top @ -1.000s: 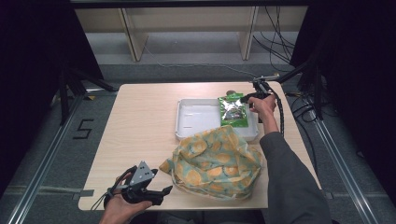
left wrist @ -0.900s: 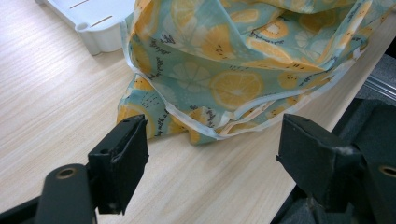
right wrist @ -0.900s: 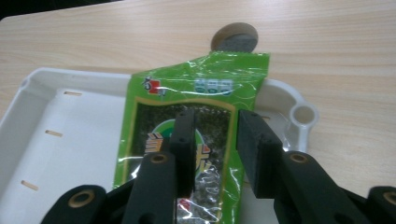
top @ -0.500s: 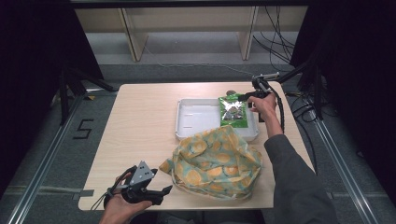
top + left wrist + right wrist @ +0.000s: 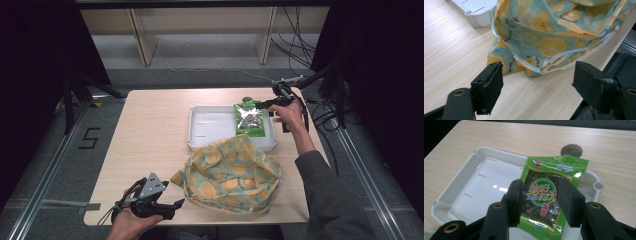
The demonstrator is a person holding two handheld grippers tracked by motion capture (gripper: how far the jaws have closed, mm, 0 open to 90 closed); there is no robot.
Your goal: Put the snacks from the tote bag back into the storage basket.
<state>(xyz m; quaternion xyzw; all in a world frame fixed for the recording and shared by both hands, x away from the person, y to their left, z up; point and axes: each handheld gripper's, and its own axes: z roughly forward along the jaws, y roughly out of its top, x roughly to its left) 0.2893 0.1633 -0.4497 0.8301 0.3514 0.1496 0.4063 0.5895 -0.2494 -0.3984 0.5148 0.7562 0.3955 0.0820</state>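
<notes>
At the left of the high view, the left gripper sat low over the near edge of the desk, carried in the person's left hand. Its jaws stood wide apart with nothing between them, pointed at the near corner of the lemon-print cloth bag, which lay slumped just beside them without touching. In the left gripper view the bag showed loose folds and a pale hemmed edge; I judged it soft and floppy, best pinched at a hem or a bunched fold, not across a flat panel.

Behind the bag, touching its far edge, stood the white tray, shallow and stiff-looking, with slots in its floor.

Further right, the green seaweed snack packet lay in the right end of the tray, its top end propped up on the rim. The right gripper, in the person's right hand, hung just above it. In the right gripper view, the jaws of that gripper had just been opening and stood partly open to either side of the packet, their pads clear of the film, so the packet appeared released. It looked light, thin and glossy, likely slippery and easy to crush; a crimped end seal would give the safest hold. A small round disc sat on the desk beyond the tray.
</notes>
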